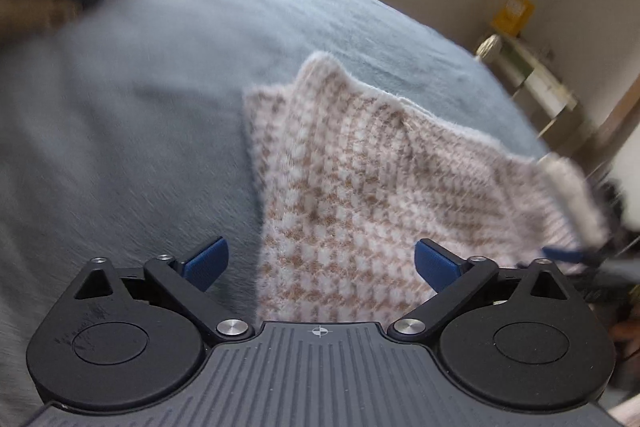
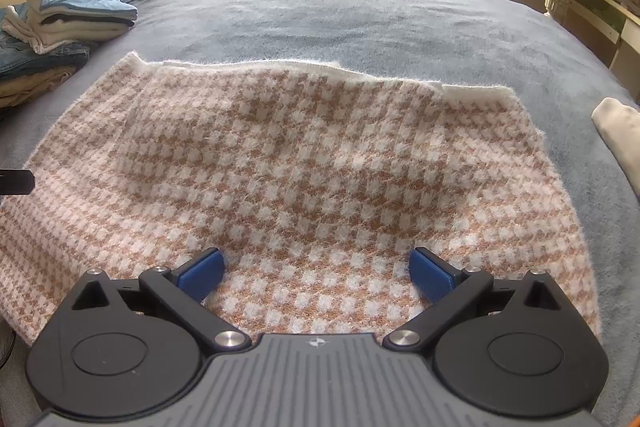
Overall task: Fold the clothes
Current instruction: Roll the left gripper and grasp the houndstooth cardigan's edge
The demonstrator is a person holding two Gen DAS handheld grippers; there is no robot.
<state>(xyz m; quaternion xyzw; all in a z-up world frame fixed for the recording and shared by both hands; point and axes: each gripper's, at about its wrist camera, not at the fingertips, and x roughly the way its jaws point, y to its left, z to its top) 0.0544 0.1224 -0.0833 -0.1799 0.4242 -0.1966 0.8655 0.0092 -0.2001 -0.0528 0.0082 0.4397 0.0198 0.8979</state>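
My right gripper (image 2: 318,273) stands with jaws spread wide and nothing clamped; the houndstooth knit garment (image 2: 280,163) lies flat under and beyond it, spread on the grey bed cover (image 2: 360,15). I judge it a fold just laid down, the fabric left to settle.

My left gripper (image 1: 320,263) is likewise released, holding nothing. It hangs over the garment's left edge (image 1: 256,187), one pad above the bed cover, the other above the knit. That view is blurred, so finer detail is uncertain.

The garment's far edge shows a white ribbed band (image 2: 476,91), slightly uneven, with a doubled layer at far left. This suggests a partial fold.

A stack of folded clothes (image 2: 60,27) sits at far left, well apart, probably the destination. A cream item (image 2: 618,139) lies at right, unhandled.
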